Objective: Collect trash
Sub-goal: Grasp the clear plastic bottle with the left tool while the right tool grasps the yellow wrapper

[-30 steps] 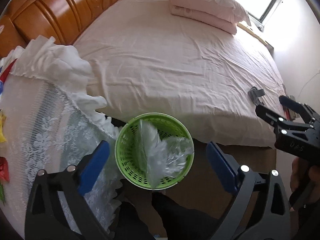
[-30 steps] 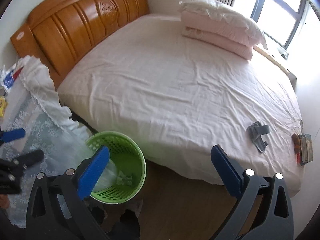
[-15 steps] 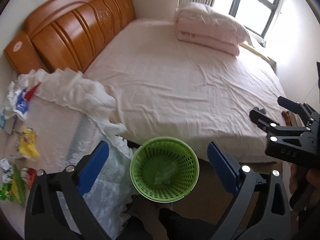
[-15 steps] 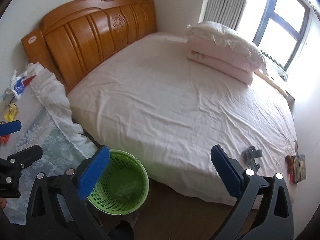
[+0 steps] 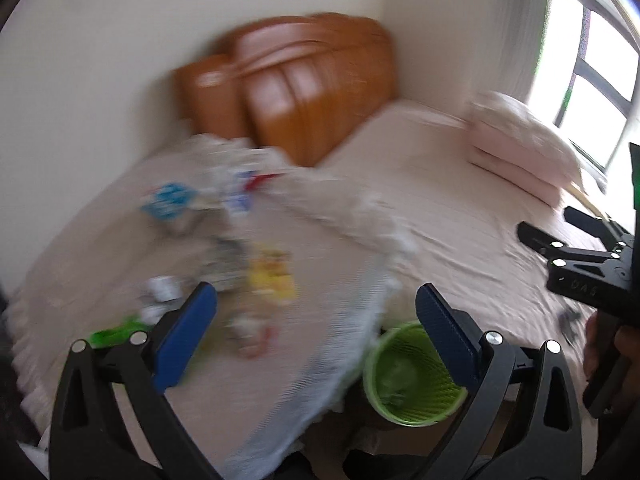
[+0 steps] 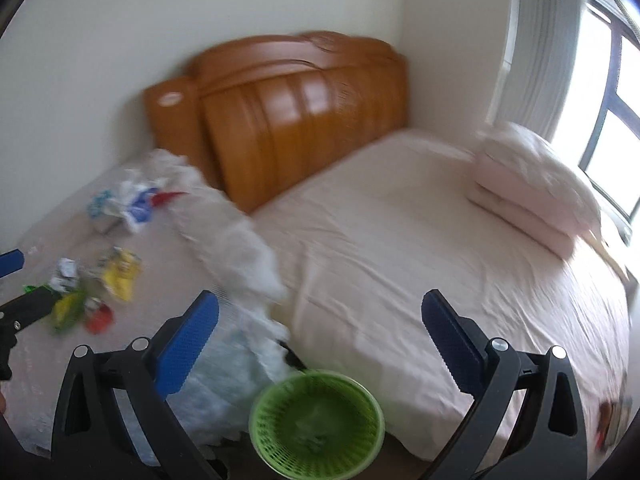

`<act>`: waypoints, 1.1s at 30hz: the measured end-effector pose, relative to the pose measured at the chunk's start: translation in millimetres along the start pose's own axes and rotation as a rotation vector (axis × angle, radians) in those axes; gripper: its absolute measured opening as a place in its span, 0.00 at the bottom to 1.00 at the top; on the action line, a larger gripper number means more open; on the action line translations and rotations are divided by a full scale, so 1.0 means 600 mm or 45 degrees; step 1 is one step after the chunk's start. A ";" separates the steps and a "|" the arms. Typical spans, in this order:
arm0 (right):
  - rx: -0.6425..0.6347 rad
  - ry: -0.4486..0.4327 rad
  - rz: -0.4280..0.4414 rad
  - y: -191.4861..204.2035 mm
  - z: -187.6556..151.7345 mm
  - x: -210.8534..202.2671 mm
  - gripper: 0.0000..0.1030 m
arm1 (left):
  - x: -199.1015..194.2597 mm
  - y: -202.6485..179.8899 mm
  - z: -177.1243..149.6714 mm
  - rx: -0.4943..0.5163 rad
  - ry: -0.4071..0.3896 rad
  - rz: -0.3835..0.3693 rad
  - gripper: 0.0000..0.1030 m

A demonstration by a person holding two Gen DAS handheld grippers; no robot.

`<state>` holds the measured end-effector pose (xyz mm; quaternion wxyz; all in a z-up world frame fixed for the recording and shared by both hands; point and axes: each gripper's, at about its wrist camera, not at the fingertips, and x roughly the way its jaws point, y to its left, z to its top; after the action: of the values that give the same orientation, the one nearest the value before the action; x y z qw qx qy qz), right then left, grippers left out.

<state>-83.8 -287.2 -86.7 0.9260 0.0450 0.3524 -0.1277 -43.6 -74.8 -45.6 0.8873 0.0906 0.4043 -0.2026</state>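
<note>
left hand-held gripper [image 5: 316, 316]: black angular frame, two fingers faced with blue ribbed pads [image 5: 184, 336]
right hand-held gripper [image 6: 320, 320]: same black frame, blue textured pads [image 6: 188, 340]
screws: round silver heads along each finger arm
marking: faint letters on the right gripper's black body, blurred
hand [image 5: 608, 360]: only partly in frame

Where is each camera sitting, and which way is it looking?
Left wrist view: sits on the left hand-held gripper, open, looking over the cloth-covered table with its blurry wrappers toward the headboard; the right hand-held gripper and a hand show at the right edge.
Right wrist view: sits on the right hand-held gripper, open, looking across the bed; the left gripper's tips show at the left edge.
Both share the green basket, table, wrappers, headboard and pillows.
</note>
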 end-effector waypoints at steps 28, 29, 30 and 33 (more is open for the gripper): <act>-0.035 0.464 0.242 0.348 0.012 0.268 0.96 | 0.015 0.309 -0.094 -0.402 0.114 0.267 0.93; -0.037 0.474 0.233 0.351 0.012 0.274 0.91 | 0.018 0.313 -0.096 -0.409 0.122 0.264 0.93; -0.036 0.489 0.227 0.354 0.010 0.280 0.86 | 0.023 0.320 -0.100 -0.419 0.135 0.260 0.93; -0.027 0.518 0.222 0.356 0.004 0.292 0.62 | 0.036 0.332 -0.109 -0.430 0.165 0.246 0.93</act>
<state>101.1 -117.6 -203.0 0.8438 0.0903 0.5280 -0.0318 11.0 119.7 -105.3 0.8773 -0.0083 0.4782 -0.0394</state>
